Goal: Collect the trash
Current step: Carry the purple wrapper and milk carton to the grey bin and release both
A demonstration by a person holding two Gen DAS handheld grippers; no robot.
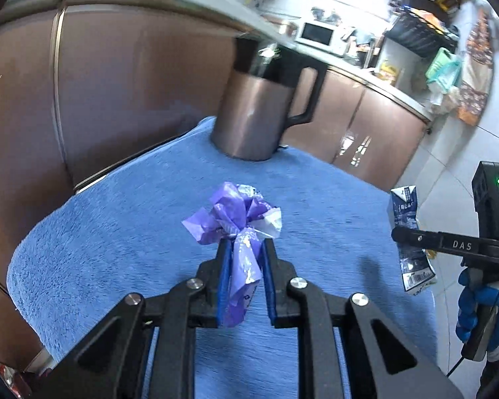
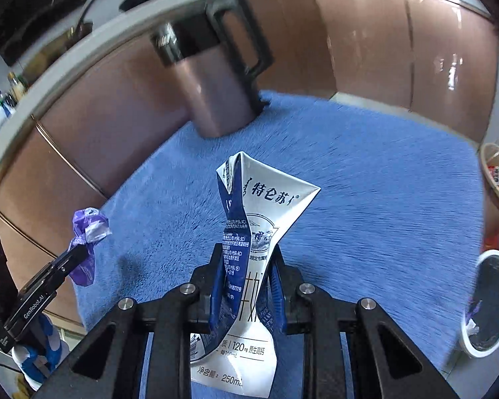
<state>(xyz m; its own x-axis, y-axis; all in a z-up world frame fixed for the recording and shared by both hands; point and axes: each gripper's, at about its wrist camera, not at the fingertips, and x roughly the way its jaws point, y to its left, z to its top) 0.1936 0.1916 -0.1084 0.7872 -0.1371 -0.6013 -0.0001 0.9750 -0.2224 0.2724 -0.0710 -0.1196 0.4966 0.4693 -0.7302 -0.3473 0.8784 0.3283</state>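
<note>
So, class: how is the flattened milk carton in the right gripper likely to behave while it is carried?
The milk carton, pinched in the right gripper, is creased and twisted, so it probably bends rather than stays stiff. It looks collapsed, so likely empty and light. Its glossy printed skin may slip a little between the pads.

Your crumpled purple plastic wrapper (image 1: 239, 229) sits pinched upright above the towel. Your crushed blue-and-white milk carton (image 2: 249, 232) stands twisted, likewise held aloft.

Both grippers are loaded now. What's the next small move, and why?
Probably swing the right gripper, shut on the crushed milk carton, toward the white bin at the right edge: nearest trash container visible. The left gripper can follow with its purple wrapper.
</note>
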